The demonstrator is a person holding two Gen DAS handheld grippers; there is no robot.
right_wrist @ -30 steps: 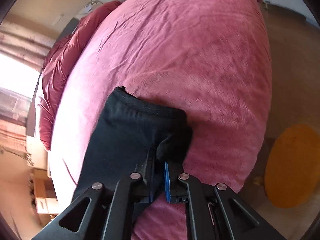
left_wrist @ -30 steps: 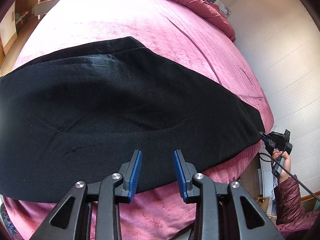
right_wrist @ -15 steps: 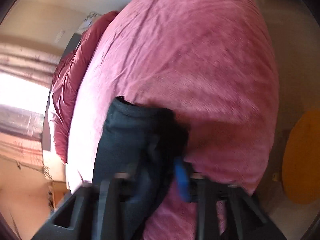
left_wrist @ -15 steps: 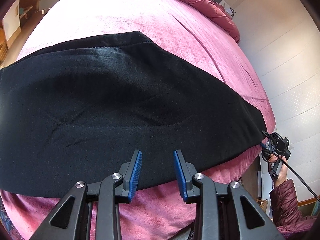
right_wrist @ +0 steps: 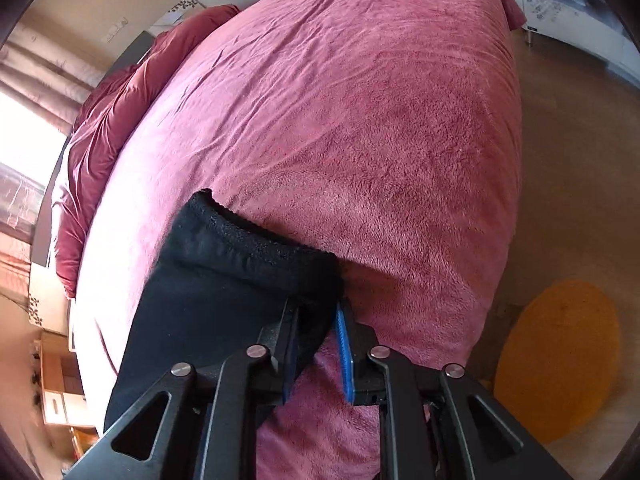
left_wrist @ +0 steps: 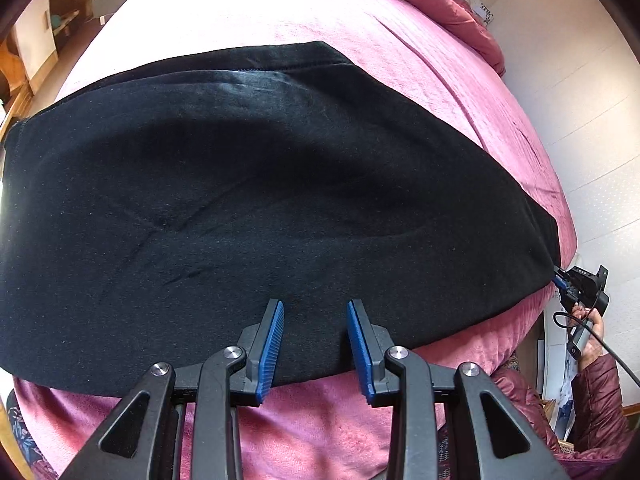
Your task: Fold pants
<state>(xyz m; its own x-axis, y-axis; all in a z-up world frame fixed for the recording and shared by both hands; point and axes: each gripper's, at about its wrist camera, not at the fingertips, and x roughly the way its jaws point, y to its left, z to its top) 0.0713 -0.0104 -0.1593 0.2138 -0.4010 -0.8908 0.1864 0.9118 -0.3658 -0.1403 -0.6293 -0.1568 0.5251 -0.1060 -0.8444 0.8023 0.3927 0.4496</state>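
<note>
Lying between the right gripper (right_wrist: 316,340) jaws: pants (right_wrist: 224,292) corner.

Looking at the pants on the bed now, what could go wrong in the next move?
1. The right tool has only the corner of the black pants between its fingers, jaws partly apart; the cloth may slip out.
2. The left tool is open and holds nothing, so a pull could drag the pants across the pink blanket and wrinkle them.
</note>
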